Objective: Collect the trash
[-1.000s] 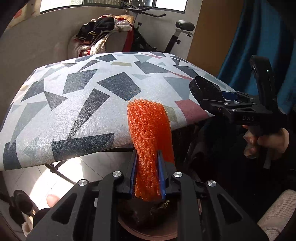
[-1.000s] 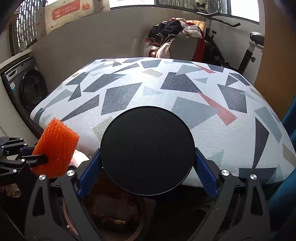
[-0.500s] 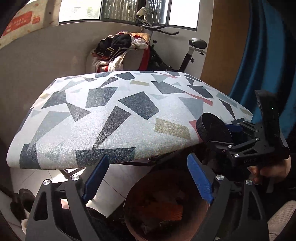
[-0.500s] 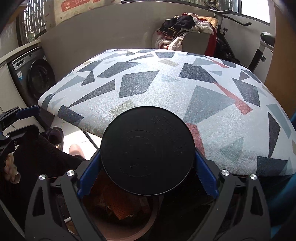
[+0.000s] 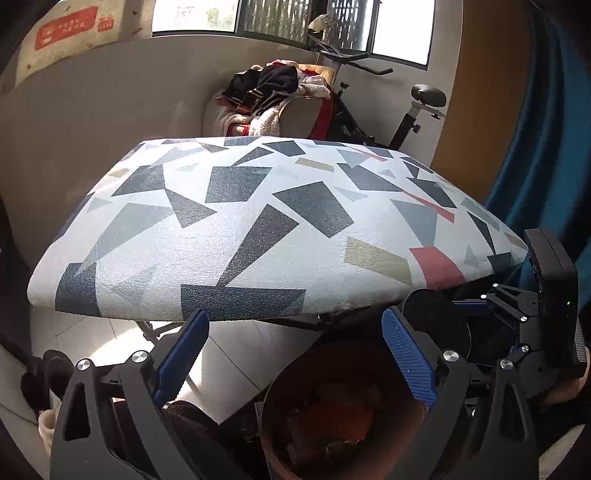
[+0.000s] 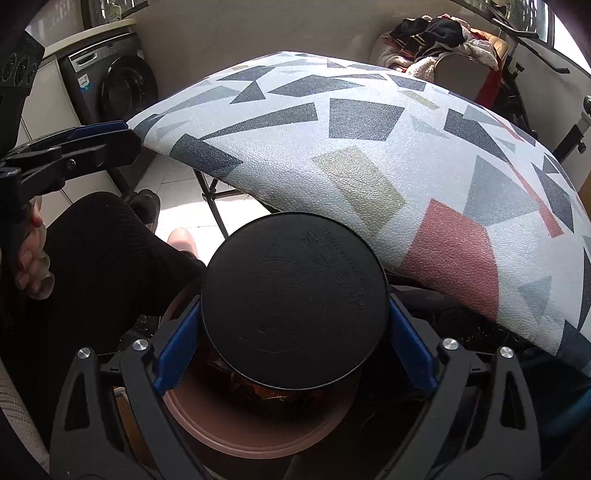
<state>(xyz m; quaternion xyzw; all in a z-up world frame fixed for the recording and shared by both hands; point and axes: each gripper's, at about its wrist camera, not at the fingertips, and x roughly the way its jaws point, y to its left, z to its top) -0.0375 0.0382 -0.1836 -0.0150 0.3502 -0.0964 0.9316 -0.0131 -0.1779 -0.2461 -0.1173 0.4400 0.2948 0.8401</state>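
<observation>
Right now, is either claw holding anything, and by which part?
The right claw grips the round black plastic lid by opposite edges of its rim. The left claw is open, having just opened, and holds nothing.

In view are 2 grippers, the left gripper (image 5: pixel 295 354) and the right gripper (image 6: pixel 295 332), plus 1 black lid (image 6: pixel 294 300) and 1 brown bin (image 5: pixel 341 410). There is 1 patterned table (image 5: pixel 258 236), 1 washing machine (image 6: pixel 118 88) and 1 exercise bike (image 5: pixel 388 107).

From my remote seat I see a table covered in white textured cloth with grey, beige and red geometric shapes (image 5: pixel 258 229), a beige wall behind it under sunlit barred windows (image 5: pixel 280 16), a clothes-heaped chair (image 5: pixel 280 99), a black exercise bike (image 5: pixel 402 110), a blue curtain (image 5: pixel 546 155), a dark front-loading washing machine (image 6: pixel 110 85) and pale floor tiles (image 5: pixel 236 354).
</observation>
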